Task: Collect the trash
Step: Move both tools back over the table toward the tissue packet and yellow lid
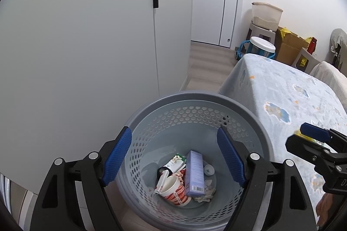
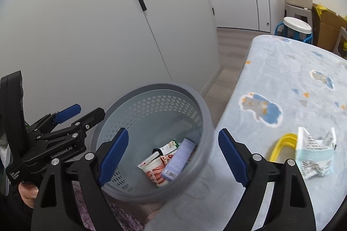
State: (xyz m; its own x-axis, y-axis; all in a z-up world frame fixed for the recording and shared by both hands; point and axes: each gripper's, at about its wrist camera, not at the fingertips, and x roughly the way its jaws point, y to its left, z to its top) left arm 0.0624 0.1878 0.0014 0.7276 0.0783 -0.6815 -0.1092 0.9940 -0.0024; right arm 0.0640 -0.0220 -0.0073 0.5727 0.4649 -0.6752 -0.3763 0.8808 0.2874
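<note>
Grey perforated bin (image 1: 243, 105), pale-blue cloud-print blanket (image 2: 282, 79), yellow lid (image 2: 279, 144), lilac box (image 1: 195, 172), blue-padded black tools

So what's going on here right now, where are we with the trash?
Both grippers are open and empty. The left gripper hovers over the grey perforated bin, which already holds a paper cup, a lilac box and crumpled wrappers. The right gripper sits between the bin and the blanket-covered table, where a crumpled printed paper and a yellow container remain uncollected.
</note>
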